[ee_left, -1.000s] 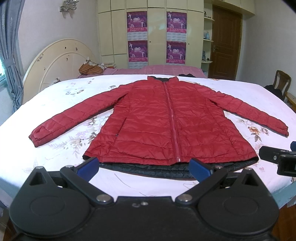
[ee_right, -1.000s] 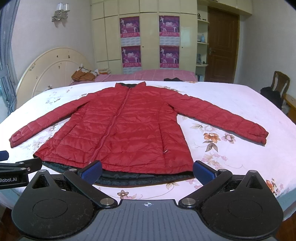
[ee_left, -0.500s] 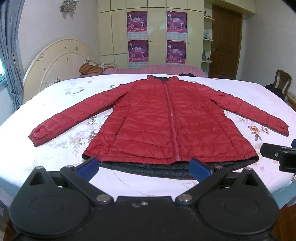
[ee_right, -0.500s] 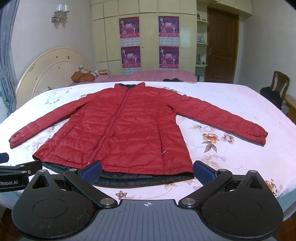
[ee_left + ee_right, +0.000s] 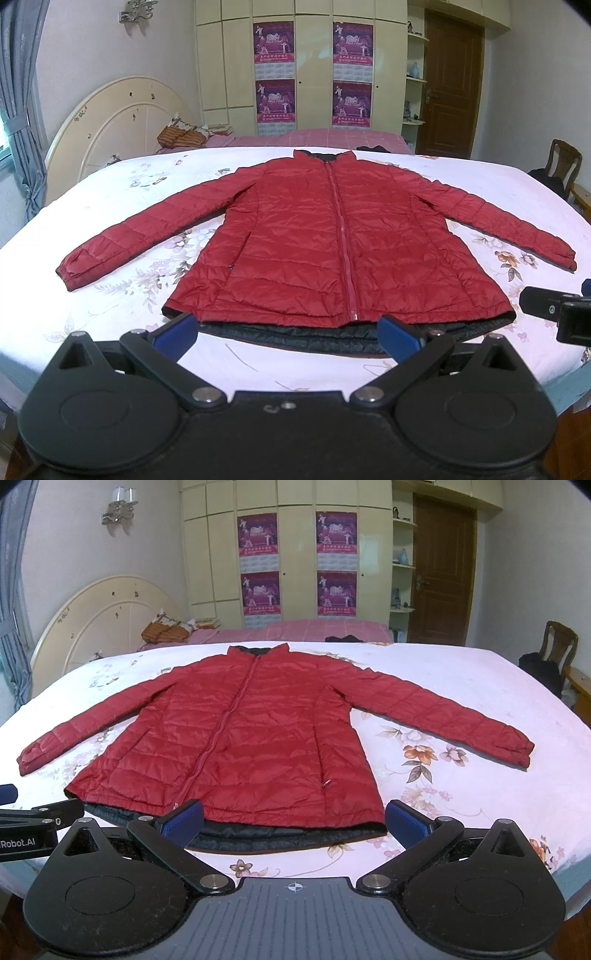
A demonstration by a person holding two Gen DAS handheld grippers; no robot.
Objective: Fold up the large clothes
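A: So, what are the two tongs doing?

B: The left tongs (image 5: 286, 332) are spread wide with nothing in them. The right tongs (image 5: 293, 821) are spread wide too, and nothing is between their blue pads (image 5: 404, 825).

A: Where are they?

B: Both hang at the near edge of the bed (image 5: 110, 314), just in front of the bottom of the coat. They do not touch it. From the left wrist view you can see the right tongs poking in from the right side. From the right wrist view the left tongs poke in from the left.

A: And the coat?

B: The red puffy jacket (image 5: 343, 243) lies flat on the bed, front side up, zipped closed. Its collar points to the far side. Its bottom edge is near us, and a dark lining (image 5: 280, 836) peeks out under it. One sleeve (image 5: 147, 229) reaches out to the left and the other sleeve (image 5: 439, 709) reaches out to the right.

A: What is farther away?

B: A flowery sheet covers the bed. Behind it stands a tall wardrobe (image 5: 295, 546) with four purple posters. A brown door (image 5: 441, 572) is at the far right, and a wooden chair (image 5: 557, 642) is beside the bed on the right.
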